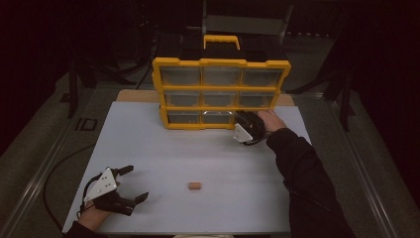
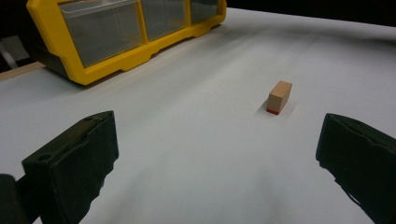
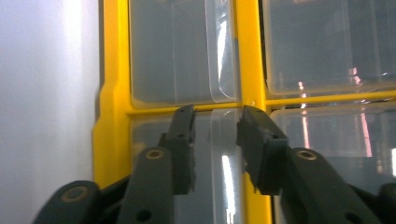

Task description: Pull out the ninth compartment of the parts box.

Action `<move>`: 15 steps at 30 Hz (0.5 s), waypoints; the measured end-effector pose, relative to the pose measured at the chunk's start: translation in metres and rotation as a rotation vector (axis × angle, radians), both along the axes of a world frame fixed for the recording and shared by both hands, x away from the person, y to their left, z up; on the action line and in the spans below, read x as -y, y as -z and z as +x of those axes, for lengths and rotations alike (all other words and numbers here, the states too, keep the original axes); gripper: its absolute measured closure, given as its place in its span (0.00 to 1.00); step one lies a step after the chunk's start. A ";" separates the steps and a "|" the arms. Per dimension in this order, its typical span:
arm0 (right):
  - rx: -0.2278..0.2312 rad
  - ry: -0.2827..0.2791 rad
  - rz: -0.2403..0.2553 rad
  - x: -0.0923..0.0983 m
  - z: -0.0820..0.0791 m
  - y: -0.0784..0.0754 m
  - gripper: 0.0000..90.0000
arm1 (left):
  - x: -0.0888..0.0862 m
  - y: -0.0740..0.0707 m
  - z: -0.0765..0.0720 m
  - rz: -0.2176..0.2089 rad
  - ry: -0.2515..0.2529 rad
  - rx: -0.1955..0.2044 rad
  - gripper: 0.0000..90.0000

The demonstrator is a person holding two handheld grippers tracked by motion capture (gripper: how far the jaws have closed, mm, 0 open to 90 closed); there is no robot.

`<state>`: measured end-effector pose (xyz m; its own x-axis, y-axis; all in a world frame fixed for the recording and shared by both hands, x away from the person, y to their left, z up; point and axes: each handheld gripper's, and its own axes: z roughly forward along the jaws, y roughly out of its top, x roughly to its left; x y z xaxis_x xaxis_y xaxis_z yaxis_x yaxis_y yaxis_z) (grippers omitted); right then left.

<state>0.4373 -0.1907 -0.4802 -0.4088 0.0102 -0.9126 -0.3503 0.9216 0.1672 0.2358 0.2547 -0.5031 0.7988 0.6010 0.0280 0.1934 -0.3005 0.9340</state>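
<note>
Setting: dark room; white table top [image 1: 163,163] with a yellow drawer organizer [image 1: 220,91] standing upright at its far edge, black case with yellow handle behind it.
Right gripper [image 1: 246,127]: at the bottom-right drawer [image 1: 247,118] of the organizer. In the right gripper view the jaws straddle the clear drawer pull [image 3: 219,140]; a gap shows on both sides, so they are not clamped on it.
Left gripper [image 1: 130,183]: resting at the near left of the table, jaws spread wide, nothing between them.
Wooden block [image 1: 194,186]: lies alone on the table, near edge, well apart from both grippers and the organizer; red underside in the left gripper view [image 2: 279,97].
Risk: the pull is thin, slick plastic; an off-centre pinch could slip.
Risk: a hard tug could tip or drag the upright organizer, since nothing braces it.
</note>
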 end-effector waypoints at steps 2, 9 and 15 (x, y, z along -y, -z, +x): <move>0.007 -0.001 -0.013 0.000 0.000 0.001 0.76 | 0.000 0.000 0.000 -0.001 0.001 0.001 0.00; 0.022 0.052 -0.037 -0.007 -0.002 0.001 0.76 | 0.000 0.000 0.000 0.002 0.006 0.001 0.00; 0.004 0.081 -0.088 -0.011 -0.002 -0.003 0.79 | 0.000 0.000 0.000 0.001 0.005 0.001 0.00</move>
<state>0.4354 -0.1797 -0.4769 -0.4060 -0.0373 -0.9131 -0.2746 0.9580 0.0829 0.2354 0.2546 -0.5031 0.8018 0.5968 0.0294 0.1906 -0.3021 0.9340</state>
